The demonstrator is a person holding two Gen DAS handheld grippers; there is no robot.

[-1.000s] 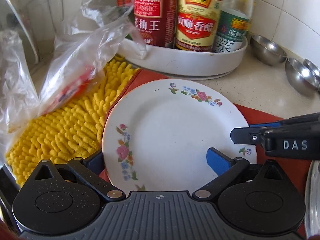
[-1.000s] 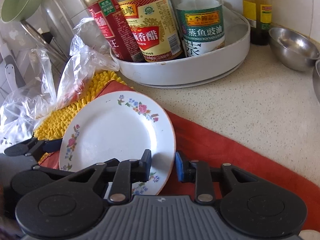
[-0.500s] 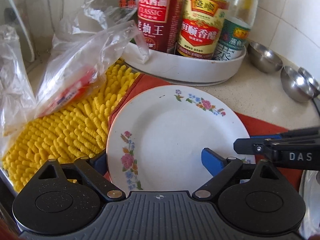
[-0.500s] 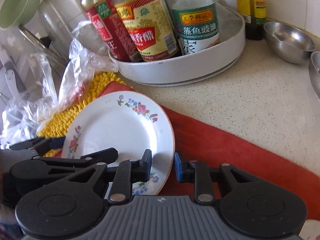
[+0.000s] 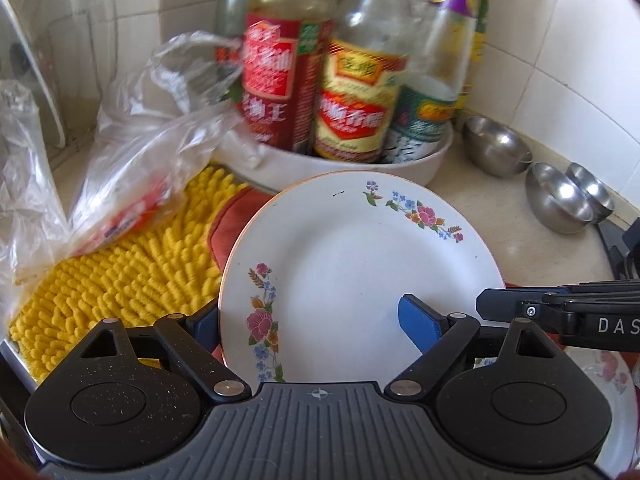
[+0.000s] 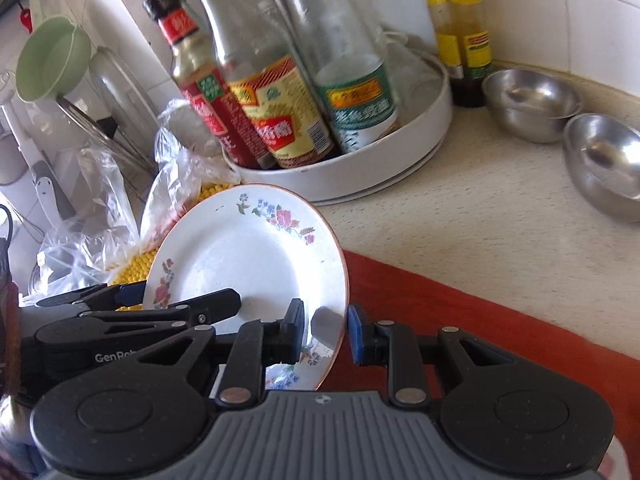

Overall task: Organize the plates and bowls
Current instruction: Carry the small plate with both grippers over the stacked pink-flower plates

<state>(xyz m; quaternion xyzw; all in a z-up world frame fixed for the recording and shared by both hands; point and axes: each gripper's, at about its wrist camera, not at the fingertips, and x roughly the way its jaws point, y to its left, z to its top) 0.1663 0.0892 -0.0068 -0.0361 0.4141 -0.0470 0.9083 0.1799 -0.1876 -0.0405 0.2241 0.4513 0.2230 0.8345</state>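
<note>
Gripping the near right rim of the floral plate (image 6: 248, 256), the right gripper (image 6: 324, 334) held it tilted above the red mat (image 6: 460, 320) on the table. The left gripper (image 5: 308, 326) straddled the plate's near left edge, jaws wide and closing, not pressing.

The floral plate (image 6: 248, 256) has tilted up off the red mat (image 6: 460, 320).

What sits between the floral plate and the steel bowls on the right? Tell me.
Nothing visible does: from the floral plate only bare counter and red cloth lie before the steel bowls. The white bottle tray stands behind, off that line.
</note>
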